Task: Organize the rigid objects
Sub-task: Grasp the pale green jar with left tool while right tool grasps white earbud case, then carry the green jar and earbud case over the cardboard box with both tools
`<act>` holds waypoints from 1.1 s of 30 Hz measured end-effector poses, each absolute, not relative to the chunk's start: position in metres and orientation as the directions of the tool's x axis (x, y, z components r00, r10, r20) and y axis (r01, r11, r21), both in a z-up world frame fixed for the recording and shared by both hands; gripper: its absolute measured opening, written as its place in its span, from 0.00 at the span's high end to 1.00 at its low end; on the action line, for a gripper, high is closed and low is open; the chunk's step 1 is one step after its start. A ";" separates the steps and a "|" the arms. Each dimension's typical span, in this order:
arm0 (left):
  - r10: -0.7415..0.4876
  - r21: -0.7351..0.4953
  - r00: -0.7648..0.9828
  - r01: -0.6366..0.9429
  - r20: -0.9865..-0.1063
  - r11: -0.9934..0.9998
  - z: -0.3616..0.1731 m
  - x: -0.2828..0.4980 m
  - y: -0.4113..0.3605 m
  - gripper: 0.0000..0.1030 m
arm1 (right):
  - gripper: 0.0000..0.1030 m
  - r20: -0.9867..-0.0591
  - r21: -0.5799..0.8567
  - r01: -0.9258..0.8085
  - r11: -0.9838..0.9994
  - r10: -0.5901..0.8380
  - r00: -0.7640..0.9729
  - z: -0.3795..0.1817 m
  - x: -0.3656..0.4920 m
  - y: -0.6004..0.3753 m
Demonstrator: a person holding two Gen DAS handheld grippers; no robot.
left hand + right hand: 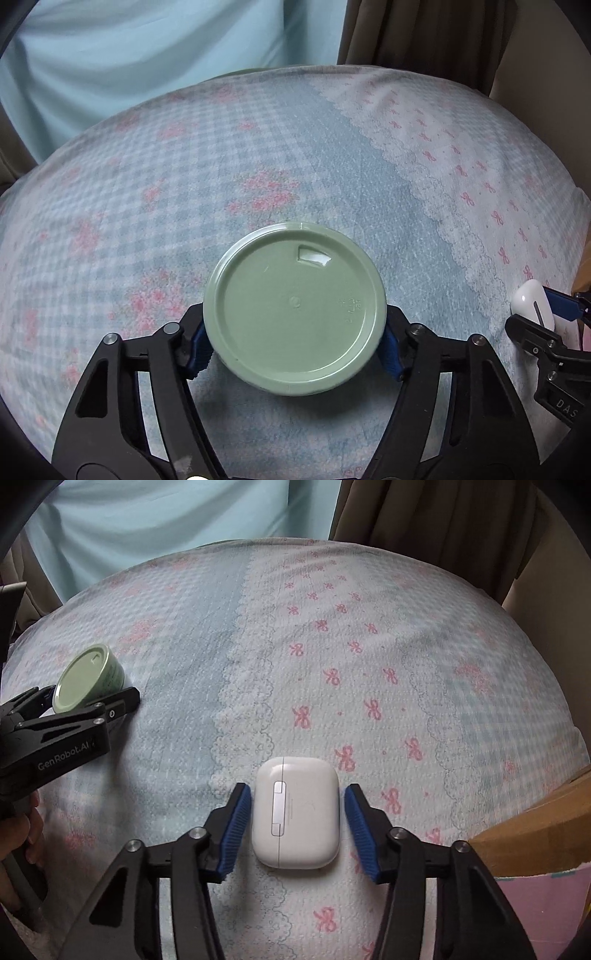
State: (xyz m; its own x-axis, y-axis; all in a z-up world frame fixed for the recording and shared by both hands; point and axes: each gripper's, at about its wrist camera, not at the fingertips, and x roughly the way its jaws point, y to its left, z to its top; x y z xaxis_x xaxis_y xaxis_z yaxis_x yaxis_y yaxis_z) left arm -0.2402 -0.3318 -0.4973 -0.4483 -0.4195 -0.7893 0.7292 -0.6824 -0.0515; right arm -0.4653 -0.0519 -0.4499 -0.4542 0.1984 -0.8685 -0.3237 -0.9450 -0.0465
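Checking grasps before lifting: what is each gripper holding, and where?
Left gripper holds the green can by its side wall; right gripper holds the white earbud case by two opposite sides.

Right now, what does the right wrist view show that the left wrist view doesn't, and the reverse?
Only the right wrist view: a cardboard box, a hand behind the left gripper, and the printed side of the green can. Only the left wrist view: the small recessed window in the can's lid, seen close. Both: the can between the left gripper's pads, the white earbud case between the right gripper's pads, the bow-patterned cloth and the curtains.
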 end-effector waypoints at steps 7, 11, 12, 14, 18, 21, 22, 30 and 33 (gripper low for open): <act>-0.419 -0.046 -0.436 0.735 -0.797 -0.677 -0.493 -0.237 -0.327 0.34 | 0.60 -0.871 -0.030 -0.332 -0.943 0.188 -0.454 -0.449 -0.465 -0.050; -0.407 -0.057 -0.433 0.738 -0.804 -0.672 -0.488 -0.227 -0.322 0.34 | 0.60 -0.872 -0.020 -0.335 -0.942 0.180 -0.455 -0.443 -0.462 -0.050; -0.401 -0.061 -0.432 0.738 -0.808 -0.672 -0.487 -0.224 -0.320 0.34 | 0.60 -0.871 -0.019 -0.337 -0.941 0.181 -0.457 -0.440 -0.460 -0.050; -0.394 -0.071 -0.432 0.741 -0.811 -0.668 -0.483 -0.219 -0.317 0.34 | 0.60 -0.869 -0.014 -0.338 -0.941 0.178 -0.461 -0.433 -0.458 -0.052; -0.393 -0.079 -0.444 0.737 -0.806 -0.671 -0.463 -0.210 -0.308 0.34 | 0.60 -0.861 -0.011 -0.334 -0.942 0.179 -0.475 -0.412 -0.453 -0.057; -0.396 -0.083 -0.457 0.731 -0.796 -0.677 -0.437 -0.202 -0.299 0.34 | 0.60 -0.852 -0.008 -0.334 -0.943 0.181 -0.492 -0.386 -0.446 -0.062; -0.398 -0.084 -0.461 0.730 -0.793 -0.678 -0.426 -0.199 -0.296 0.34 | 0.60 -0.849 -0.007 -0.336 -0.942 0.183 -0.496 -0.378 -0.445 -0.062; -0.439 -0.050 -0.479 0.717 -0.760 -0.695 -0.314 -0.169 -0.265 0.34 | 0.60 -0.821 0.005 -0.360 -0.933 0.202 -0.534 -0.270 -0.413 -0.075; -0.437 -0.063 -0.492 0.715 -0.753 -0.696 -0.273 -0.155 -0.252 0.34 | 0.60 -0.805 0.004 -0.358 -0.934 0.210 -0.556 -0.229 -0.398 -0.079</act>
